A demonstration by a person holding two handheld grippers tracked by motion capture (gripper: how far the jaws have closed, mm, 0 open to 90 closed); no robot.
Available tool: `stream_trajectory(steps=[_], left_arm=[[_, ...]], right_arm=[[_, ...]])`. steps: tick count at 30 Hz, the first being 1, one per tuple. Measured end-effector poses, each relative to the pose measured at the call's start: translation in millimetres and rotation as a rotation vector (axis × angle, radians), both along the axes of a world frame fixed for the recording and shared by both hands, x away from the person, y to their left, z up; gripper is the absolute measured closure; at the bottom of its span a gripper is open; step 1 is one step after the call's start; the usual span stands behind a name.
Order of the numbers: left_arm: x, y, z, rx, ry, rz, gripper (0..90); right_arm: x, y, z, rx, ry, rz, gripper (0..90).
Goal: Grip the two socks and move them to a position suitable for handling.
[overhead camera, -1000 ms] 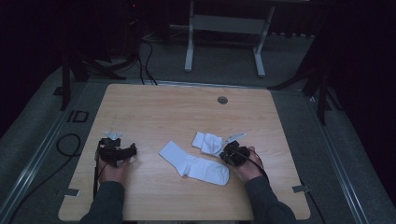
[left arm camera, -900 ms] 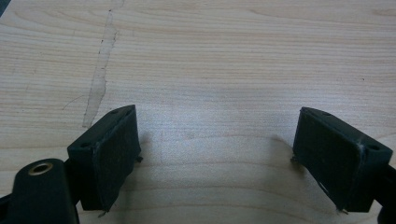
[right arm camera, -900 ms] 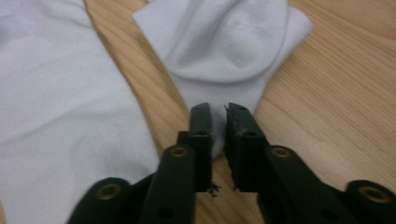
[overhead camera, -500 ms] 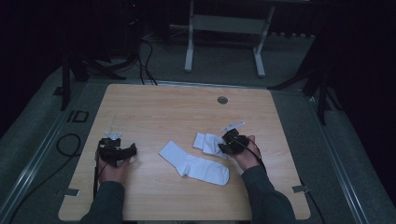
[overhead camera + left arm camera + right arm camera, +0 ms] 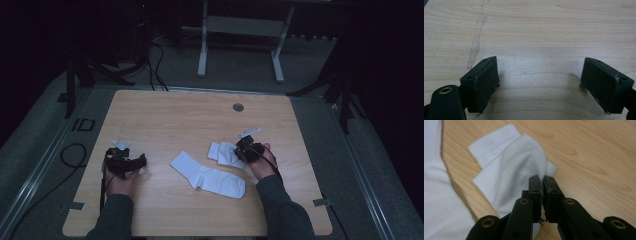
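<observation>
Two white socks lie on the wooden table (image 5: 175, 115). The longer sock (image 5: 207, 175) lies flat near the middle. The smaller folded sock (image 5: 223, 151) lies to its right. My right gripper (image 5: 241, 150) has just been closing, and its jaws now pinch the right edge of this folded sock (image 5: 511, 170). The cloth rises into a ridge at the right gripper (image 5: 542, 181). The long sock (image 5: 436, 182) lies along the left edge of that view. My left gripper (image 5: 135, 162) rests at the table's left, open over bare wood (image 5: 546, 85), with nothing between its pads.
A round grommet (image 5: 238, 107) sits in the table's far side. Beyond the table stand a white metal frame (image 5: 240, 30) and dark stands. Cables (image 5: 70, 155) lie on the grey floor at the left.
My right gripper has shifted a little away from the person, onto the folded sock's right edge. The left gripper has stayed put.
</observation>
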State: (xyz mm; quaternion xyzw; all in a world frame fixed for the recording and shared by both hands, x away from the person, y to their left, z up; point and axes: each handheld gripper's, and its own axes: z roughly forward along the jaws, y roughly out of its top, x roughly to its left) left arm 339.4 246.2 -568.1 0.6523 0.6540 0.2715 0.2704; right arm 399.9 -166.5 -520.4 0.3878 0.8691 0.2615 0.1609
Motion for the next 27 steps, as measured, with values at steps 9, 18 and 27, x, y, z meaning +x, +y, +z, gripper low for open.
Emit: stream_trajectory(steps=[9, 18, 27], left_arm=[[0.0, 0.0, 0.0, 0.0, 0.0, 0.0, 14.5], [0.0, 0.0, 0.0, 0.0, 0.0, 0.0, 14.5], [0.0, 0.0, 0.0, 0.0, 0.0, 0.0, 14.6]], right_arm=[[0.9, -3.0, -10.6, -0.049, 0.025, -0.004, 82.4], [-1.1, -5.8, -0.7, -0.077, -0.023, 0.007, 85.9], [4.0, -6.6, -9.6, -0.104, 0.009, 0.002, 78.5]])
